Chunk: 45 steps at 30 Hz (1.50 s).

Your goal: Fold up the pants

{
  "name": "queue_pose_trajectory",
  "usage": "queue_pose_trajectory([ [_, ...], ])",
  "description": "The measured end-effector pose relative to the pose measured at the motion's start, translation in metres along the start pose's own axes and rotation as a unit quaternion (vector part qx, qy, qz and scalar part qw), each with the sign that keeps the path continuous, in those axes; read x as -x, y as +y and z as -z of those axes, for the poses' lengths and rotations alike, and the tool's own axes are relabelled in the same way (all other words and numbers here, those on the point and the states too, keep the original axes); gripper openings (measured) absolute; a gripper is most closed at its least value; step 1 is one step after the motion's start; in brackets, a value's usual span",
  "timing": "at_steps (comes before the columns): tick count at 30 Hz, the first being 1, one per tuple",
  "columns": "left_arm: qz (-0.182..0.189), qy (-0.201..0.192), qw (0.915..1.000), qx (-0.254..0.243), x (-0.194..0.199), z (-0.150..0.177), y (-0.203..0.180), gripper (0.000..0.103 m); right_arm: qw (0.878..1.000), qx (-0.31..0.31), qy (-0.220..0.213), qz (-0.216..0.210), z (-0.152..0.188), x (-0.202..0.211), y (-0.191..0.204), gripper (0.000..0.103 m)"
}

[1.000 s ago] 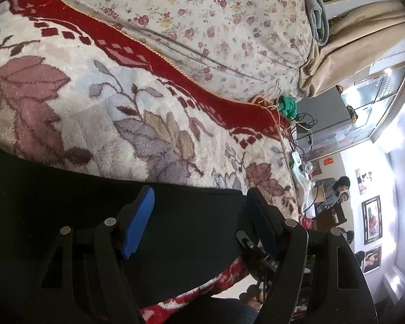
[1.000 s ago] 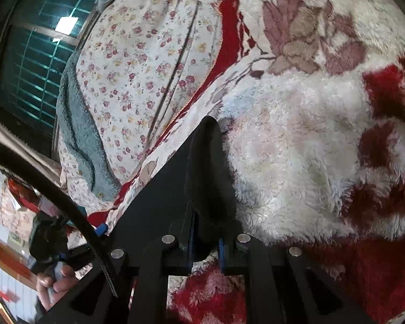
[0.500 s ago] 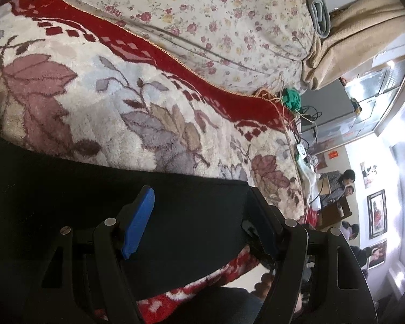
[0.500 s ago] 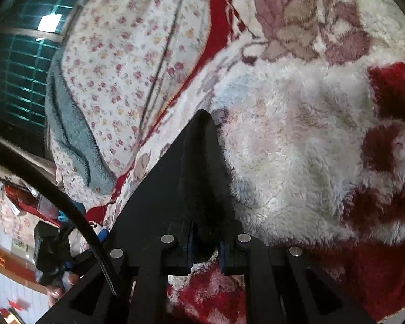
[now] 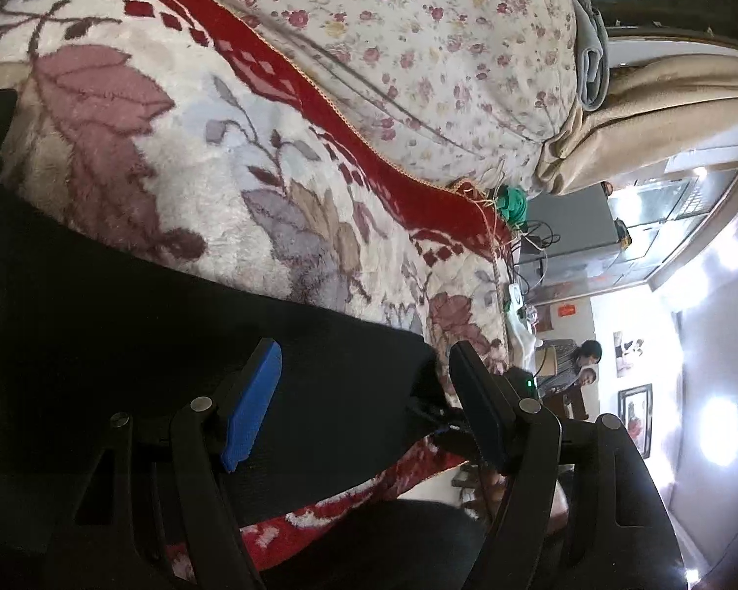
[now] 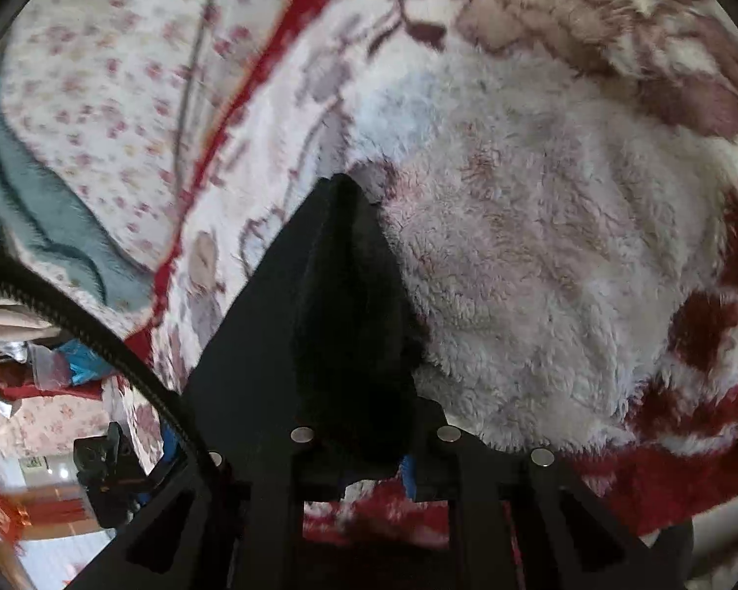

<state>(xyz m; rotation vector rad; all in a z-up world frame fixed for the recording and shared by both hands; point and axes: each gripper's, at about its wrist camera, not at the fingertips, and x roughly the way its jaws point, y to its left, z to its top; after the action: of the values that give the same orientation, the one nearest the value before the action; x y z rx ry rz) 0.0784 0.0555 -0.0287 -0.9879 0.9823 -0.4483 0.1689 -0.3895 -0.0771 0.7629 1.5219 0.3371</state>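
Right hand-held gripper (image 6: 364,442) opening on pinched black pants (image 6: 280,324), corner could slip onto blanket (image 6: 541,255); left hand-held gripper (image 5: 364,393) wide, empty.

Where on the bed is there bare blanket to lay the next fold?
Free: fleece blanket between the black pants and its red border; also right of the pants. Crowded: the corner with cables.
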Motion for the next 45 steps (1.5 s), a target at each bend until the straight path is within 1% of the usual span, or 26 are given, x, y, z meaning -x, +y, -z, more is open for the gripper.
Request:
queue_pose_trajectory([
  [3, -0.004, -0.006, 0.9999, -0.009, 0.003, 0.002, -0.004, 0.07, 1.0, 0.01, 0.02, 0.012, -0.005, -0.002, 0.003, 0.012],
  [6, -0.01, -0.007, 0.9997, -0.021, 0.002, 0.004, -0.008, 0.07, 0.999, 0.031, 0.008, 0.007, 0.0, -0.001, 0.004, 0.012],
  [10, -0.022, 0.001, 0.9969, -0.075, -0.007, 0.011, -0.031, 0.07, 0.993, 0.103, -0.062, -0.013, 0.024, 0.005, 0.002, 0.012],
  [11, -0.027, 0.007, 0.9945, -0.101, -0.012, 0.013, -0.045, 0.07, 0.99, 0.119, -0.078, -0.002, 0.029, 0.008, 0.006, 0.013],
  [13, -0.025, 0.03, 0.9919, -0.121, -0.029, 0.015, -0.077, 0.07, 0.975, 0.182, -0.119, 0.046, 0.043, 0.013, 0.028, 0.013],
  [15, -0.031, 0.06, 0.9857, -0.154, -0.051, 0.017, -0.114, 0.07, 0.947, 0.254, -0.162, 0.116, 0.064, 0.009, 0.05, 0.013],
  [16, -0.035, 0.072, 0.9824, -0.168, -0.06, 0.018, -0.127, 0.07, 0.926, 0.292, -0.184, 0.153, 0.076, 0.005, 0.061, 0.012],
  [17, -0.044, 0.095, 0.9757, -0.192, -0.076, 0.018, -0.145, 0.07, 0.902, 0.329, -0.211, 0.183, 0.09, 0.002, 0.072, 0.012],
  [18, -0.062, 0.118, 0.9678, -0.214, -0.093, 0.018, -0.158, 0.07, 0.879, 0.362, -0.235, 0.203, 0.105, -0.002, 0.08, 0.011],
  [19, -0.077, 0.135, 0.9619, -0.225, -0.106, 0.016, -0.165, 0.07, 0.866, 0.378, -0.249, 0.212, 0.113, -0.004, 0.082, 0.01],
  [20, -0.09, 0.152, 0.9574, -0.228, -0.117, 0.014, -0.167, 0.07, 0.844, 0.399, -0.272, 0.234, 0.125, -0.008, 0.085, 0.01],
  [21, -0.101, 0.169, 0.9543, -0.225, -0.128, 0.013, -0.165, 0.07, 0.83, 0.41, -0.284, 0.248, 0.128, -0.012, 0.089, 0.01],
  [22, -0.114, 0.189, 0.9515, -0.214, -0.139, 0.01, -0.162, 0.07, 0.809, 0.43, -0.302, 0.264, 0.139, -0.018, 0.094, 0.01],
  [25, -0.136, 0.216, 0.947, -0.196, -0.158, 0.004, -0.155, 0.07, 0.764, 0.469, -0.328, 0.297, 0.157, -0.036, 0.102, 0.009],
  [26, -0.133, 0.219, 0.9479, -0.189, -0.161, 0.002, -0.155, 0.07, 0.752, 0.481, -0.332, 0.305, 0.161, -0.041, 0.107, 0.009],
  [27, -0.132, 0.219, 0.9488, -0.185, -0.162, 0.001, -0.155, 0.07, 0.733, 0.497, -0.34, 0.315, 0.167, -0.047, 0.11, 0.009],
  [28, -0.136, 0.217, 0.9479, -0.189, -0.163, 0.001, -0.158, 0.07, 0.724, 0.508, -0.341, 0.318, 0.169, -0.051, 0.113, 0.009],
  [31, -0.161, 0.231, 0.9346, -0.217, -0.17, 0.006, -0.168, 0.07, 0.691, 0.544, -0.346, 0.327, 0.179, -0.066, 0.12, 0.009],
  [33, -0.182, 0.24, 0.9247, -0.233, -0.175, 0.009, -0.171, 0.07, 0.684, 0.552, -0.348, 0.326, 0.183, -0.066, 0.121, 0.009],
  [34, -0.198, 0.246, 0.9174, -0.242, -0.179, 0.012, -0.17, 0.07, 0.685, 0.552, -0.349, 0.323, 0.186, -0.065, 0.121, 0.009],
  [36, -0.226, 0.252, 0.9083, -0.245, -0.185, 0.015, -0.166, 0.07, 0.688, 0.55, -0.35, 0.319, 0.186, -0.061, 0.121, 0.009],
  [41, -0.273, 0.251, 0.8927, -0.256, -0.194, 0.023, -0.159, 0.07, 0.688, 0.554, -0.351, 0.31, 0.195, -0.06, 0.124, 0.009],
  [42, -0.277, 0.247, 0.8911, -0.262, -0.194, 0.023, -0.159, 0.067, 0.687, 0.556, -0.351, 0.309, 0.195, -0.059, 0.125, 0.009],
  [43, -0.281, 0.238, 0.8883, -0.274, -0.193, 0.023, -0.162, 0.05, 0.686, 0.557, -0.352, 0.309, 0.195, -0.059, 0.124, 0.009],
  [44, -0.284, 0.242, 0.8833, -0.284, -0.193, 0.024, -0.163, 0.038, 0.683, 0.559, -0.353, 0.31, 0.196, -0.06, 0.124, 0.009],
  [45, -0.289, 0.241, 0.8782, -0.295, -0.192, 0.025, -0.165, 0.012, 0.681, 0.56, -0.354, 0.312, 0.196, -0.06, 0.123, 0.009],
])
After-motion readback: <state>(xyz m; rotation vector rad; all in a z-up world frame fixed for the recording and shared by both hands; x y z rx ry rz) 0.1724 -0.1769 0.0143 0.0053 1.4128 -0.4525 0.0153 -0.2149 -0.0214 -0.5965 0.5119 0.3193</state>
